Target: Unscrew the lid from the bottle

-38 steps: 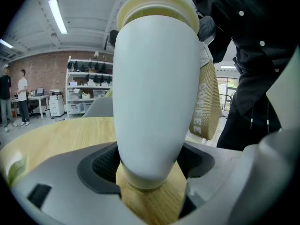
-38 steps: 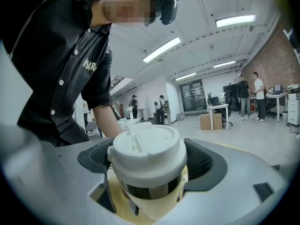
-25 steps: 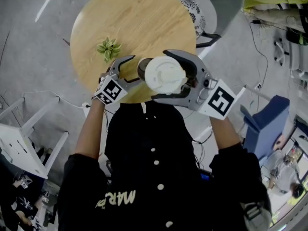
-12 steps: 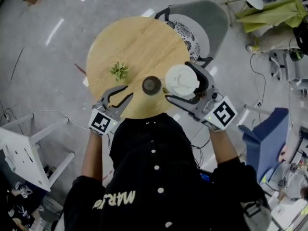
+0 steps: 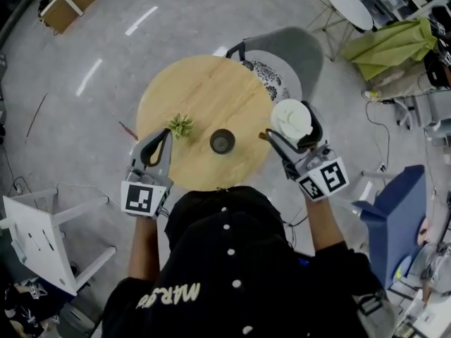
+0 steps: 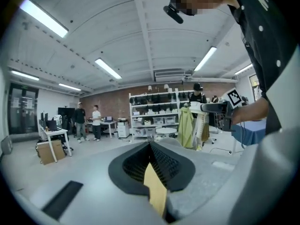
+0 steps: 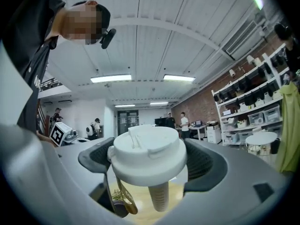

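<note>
White round lid (image 7: 147, 153), ribbed straw (image 7: 158, 198).

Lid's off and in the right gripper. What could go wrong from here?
1. The bottle stands open and unheld on the table; the left gripper's jaws have just closed on nothing, away from it, so a knock could tip it.
2. The right gripper holds the lid by its rim, seemingly past the table edge; a slip could send it off the table.
3. The straw under the lid could drip or snag.

Head cam overhead on table (image 5: 211, 90); gripper cams prob level
</note>
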`<state>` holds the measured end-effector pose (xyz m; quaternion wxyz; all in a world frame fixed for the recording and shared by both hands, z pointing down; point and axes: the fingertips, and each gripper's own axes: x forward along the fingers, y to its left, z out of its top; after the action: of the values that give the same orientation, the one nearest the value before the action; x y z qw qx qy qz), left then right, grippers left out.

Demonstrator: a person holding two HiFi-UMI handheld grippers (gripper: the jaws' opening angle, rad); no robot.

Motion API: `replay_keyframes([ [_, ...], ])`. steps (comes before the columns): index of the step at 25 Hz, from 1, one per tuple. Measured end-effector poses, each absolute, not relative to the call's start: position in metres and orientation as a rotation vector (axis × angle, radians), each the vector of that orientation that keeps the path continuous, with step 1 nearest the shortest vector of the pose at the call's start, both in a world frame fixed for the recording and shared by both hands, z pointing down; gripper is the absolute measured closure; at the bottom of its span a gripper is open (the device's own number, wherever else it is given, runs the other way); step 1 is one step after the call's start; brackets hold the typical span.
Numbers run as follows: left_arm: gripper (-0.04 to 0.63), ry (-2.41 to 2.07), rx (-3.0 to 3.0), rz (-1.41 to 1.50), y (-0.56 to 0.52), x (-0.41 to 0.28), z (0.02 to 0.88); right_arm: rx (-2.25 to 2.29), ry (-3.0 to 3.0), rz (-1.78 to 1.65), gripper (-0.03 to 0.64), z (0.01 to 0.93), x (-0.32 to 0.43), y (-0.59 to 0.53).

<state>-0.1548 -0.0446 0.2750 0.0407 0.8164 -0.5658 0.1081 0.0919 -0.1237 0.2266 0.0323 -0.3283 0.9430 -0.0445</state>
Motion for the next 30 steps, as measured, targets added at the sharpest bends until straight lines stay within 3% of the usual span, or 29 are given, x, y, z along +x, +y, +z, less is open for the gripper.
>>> replay_keyframes([
  [10, 0.591, -2.207, 2.212, 0.095, -0.024, -0.213, 0.204, -1.212, 2.739, -0.101, 0.150, 0.203, 0.139, -0.120],
  [30, 0.591, -2.266, 2.264, 0.154, -0.016, -0.212, 0.195, -1.278, 2.769, -0.034, 0.150, 0.205, 0.142, -0.119],
])
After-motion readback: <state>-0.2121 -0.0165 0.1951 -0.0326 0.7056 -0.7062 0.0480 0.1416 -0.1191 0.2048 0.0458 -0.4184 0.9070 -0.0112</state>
